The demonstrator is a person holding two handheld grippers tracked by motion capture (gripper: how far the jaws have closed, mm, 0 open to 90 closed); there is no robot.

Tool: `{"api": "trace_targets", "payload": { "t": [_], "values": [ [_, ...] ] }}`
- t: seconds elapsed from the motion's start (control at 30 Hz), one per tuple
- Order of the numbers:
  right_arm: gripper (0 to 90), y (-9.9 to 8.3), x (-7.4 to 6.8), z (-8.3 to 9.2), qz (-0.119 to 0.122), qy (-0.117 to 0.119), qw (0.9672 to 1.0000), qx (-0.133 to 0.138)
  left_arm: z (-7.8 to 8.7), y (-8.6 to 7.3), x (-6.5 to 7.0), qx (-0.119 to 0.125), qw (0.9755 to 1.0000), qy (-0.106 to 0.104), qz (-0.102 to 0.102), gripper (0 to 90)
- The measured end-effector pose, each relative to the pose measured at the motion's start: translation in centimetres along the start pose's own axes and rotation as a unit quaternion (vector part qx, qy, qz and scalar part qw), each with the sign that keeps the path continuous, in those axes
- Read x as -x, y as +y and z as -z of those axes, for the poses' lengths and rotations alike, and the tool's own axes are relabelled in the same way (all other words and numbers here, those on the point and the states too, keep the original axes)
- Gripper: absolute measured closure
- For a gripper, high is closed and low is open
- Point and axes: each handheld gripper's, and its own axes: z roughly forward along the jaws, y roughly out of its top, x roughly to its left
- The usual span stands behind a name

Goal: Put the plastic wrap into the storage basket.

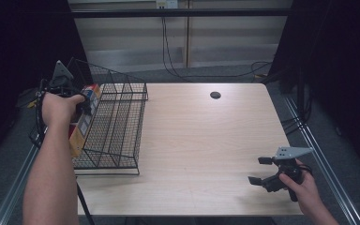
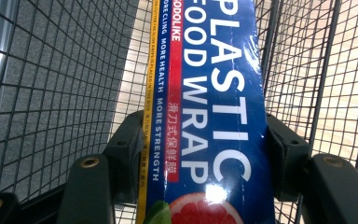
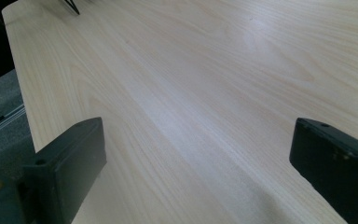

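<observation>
At the frame's left I see my left gripper (image 2: 200, 154) clamping its fingers on the glossy blue plastic-wrap box (image 2: 214, 107) inside the black wire-mesh basket (image 1: 115, 122), while my right gripper (image 1: 262, 171) hovers, fingers apart, over the pale wood-grain worktop (image 1: 201, 150) lower right.

Left gripper (image 1: 85, 104): my arm extended forward at far left, jaws clamped. Right gripper (image 1: 261, 170): held low near me, jaws spread wide.
</observation>
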Motion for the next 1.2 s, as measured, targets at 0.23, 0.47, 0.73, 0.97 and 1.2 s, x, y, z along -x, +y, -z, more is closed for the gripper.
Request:
{"api": "trace_targets", "payload": {
  "t": [0.23,0.47,0.73,0.97,1.2],
  "values": [
    [3.4,0.0,0.0,0.1,0.000,-0.001,1.0000,0.000,0.5,0.1,-0.2,0.003,0.9999,0.011,-0.002,39.9],
    [3.4,-0.1,0.0,0.0,0.001,-0.002,1.0000,-0.001,1.9,-0.1,0.2,0.026,0.9996,-0.003,-0.005,38.0],
    [3.4,0.0,0.0,0.0,0.002,-0.001,1.0000,0.000,2.0,-0.2,1.2,0.031,0.9993,-0.019,-0.010,29.6],
    [3.4,0.1,0.1,-0.1,0.000,-0.003,1.0000,0.002,2.4,-0.3,2.7,0.041,0.9976,-0.046,-0.030,24.5],
    [3.4,0.0,0.0,0.2,0.002,-0.002,1.0000,0.001,2.6,-0.8,4.1,0.049,0.9948,-0.071,-0.053,22.9]
  ]
}}
